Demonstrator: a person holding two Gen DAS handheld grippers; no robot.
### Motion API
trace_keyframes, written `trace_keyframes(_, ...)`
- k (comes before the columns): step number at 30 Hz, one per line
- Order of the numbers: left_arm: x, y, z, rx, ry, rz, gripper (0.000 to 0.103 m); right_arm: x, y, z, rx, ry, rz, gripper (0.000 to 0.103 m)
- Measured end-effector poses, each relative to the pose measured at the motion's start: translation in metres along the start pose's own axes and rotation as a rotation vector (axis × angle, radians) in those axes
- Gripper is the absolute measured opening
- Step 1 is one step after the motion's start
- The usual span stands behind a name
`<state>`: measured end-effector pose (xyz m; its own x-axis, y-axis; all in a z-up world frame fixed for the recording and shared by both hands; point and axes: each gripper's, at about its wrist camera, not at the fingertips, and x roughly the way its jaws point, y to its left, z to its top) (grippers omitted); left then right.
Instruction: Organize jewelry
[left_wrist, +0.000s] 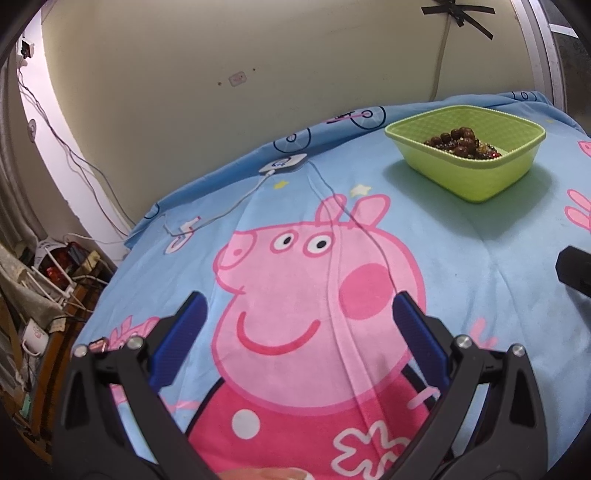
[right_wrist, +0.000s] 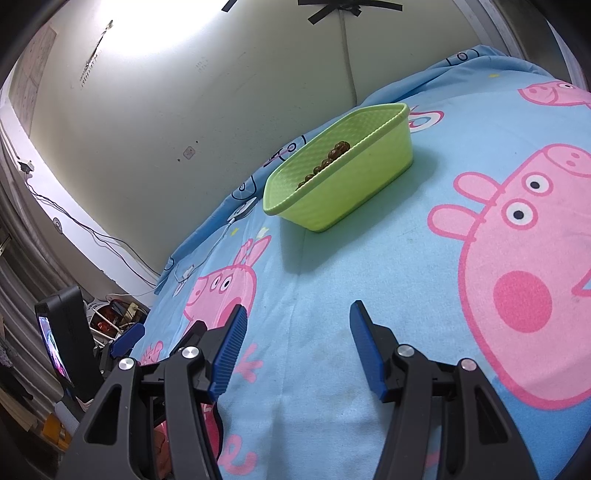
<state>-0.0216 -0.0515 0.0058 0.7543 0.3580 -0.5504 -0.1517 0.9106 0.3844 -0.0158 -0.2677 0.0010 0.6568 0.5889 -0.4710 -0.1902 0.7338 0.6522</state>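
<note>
Ahead and to the right of the left gripper (left_wrist: 299, 314), well apart from it, sits the green basket (left_wrist: 476, 177) with the beads (left_wrist: 461, 142) piled inside. Both it and the right gripper (right_wrist: 297, 325) hang spread wide, gripping nothing, over the bedsheet (right_wrist: 406, 266). No loose jewelry shows on the sheet, so the gathering looks finished or nearly so

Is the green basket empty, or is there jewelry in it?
Not empty. The green basket stands upright on the bedsheet and holds a pile of dark brown beads at its bottom, well below the rim.
</note>
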Motion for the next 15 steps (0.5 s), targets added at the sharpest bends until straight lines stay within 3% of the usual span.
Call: trace_keyframes(15,-0.001,-0.0034,0.002,-0.003,0.004,-0.03,0.097,0.0,0.0004,-0.0014,0.003,0.001,-0.001,0.04)
